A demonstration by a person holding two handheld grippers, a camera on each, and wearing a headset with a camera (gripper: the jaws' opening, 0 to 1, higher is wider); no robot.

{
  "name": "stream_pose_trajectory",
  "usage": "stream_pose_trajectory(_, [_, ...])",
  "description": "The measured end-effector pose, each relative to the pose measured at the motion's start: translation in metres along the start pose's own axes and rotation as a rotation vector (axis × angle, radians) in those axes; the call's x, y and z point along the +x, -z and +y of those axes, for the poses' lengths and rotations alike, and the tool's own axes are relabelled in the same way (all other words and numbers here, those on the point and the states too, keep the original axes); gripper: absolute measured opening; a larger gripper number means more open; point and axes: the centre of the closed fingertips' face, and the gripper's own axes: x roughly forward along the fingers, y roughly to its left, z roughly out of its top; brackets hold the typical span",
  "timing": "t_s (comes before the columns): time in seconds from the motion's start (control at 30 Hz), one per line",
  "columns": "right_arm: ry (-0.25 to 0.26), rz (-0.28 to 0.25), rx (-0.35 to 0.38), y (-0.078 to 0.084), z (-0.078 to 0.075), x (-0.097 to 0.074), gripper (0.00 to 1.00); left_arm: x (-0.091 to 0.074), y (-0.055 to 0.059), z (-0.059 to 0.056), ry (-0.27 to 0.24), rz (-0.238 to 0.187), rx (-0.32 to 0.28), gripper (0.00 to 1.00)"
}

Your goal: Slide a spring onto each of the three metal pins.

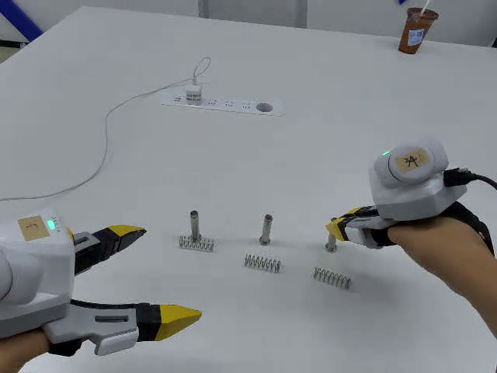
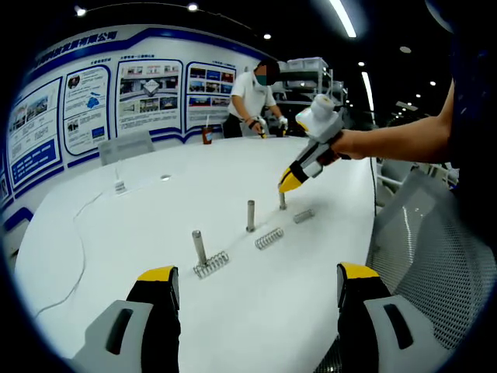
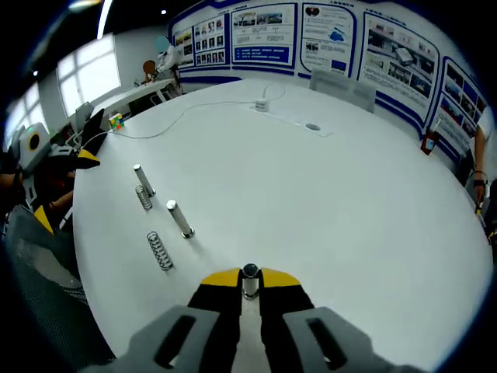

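Three short metal pins stand in a row on the white table: the left pin (image 1: 194, 225), the middle pin (image 1: 266, 229) and the right pin (image 1: 331, 245). A spring lies flat beside each: one spring (image 1: 196, 244) at the left pin's foot, a second spring (image 1: 262, 263), and a third spring (image 1: 331, 277). My right gripper (image 1: 340, 228) (image 3: 249, 278) is shut on the right pin (image 3: 249, 273), which stands upright between its yellow tips. My left gripper (image 1: 159, 273) (image 2: 258, 276) hangs open at the near left, short of the left pin (image 2: 199, 246), holding nothing.
A white power strip (image 1: 225, 102) with a plug and a cable trailing left lies farther back. An iced drink cup (image 1: 418, 29) stands at the far right corner. A person (image 2: 250, 97) stands beyond the table's far end.
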Motion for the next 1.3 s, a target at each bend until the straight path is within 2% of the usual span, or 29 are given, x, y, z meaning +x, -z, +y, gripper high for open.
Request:
stream_pose_trajectory(0.27, [0.006, -0.038, 0.004, 0.0031, -0.0029, -0.0035, 0.09, 0.0000, 0.0000, -0.0001, -0.002, 0.000, -0.003, 0.85])
stream_pose_trajectory(0.97, [-0.006, -0.047, -0.023, 0.0004, -0.0016, 0.0000, 0.09, 0.0016, -0.0007, -0.0014, -0.001, -0.005, -0.006, 0.85])
stream_pose_trajectory(1.3, [-0.002, -0.049, -0.046, 0.0008, -0.0018, -0.0074, 0.15, 0.0033, -0.0019, -0.0025, 0.003, -0.007, -0.002, 0.85])
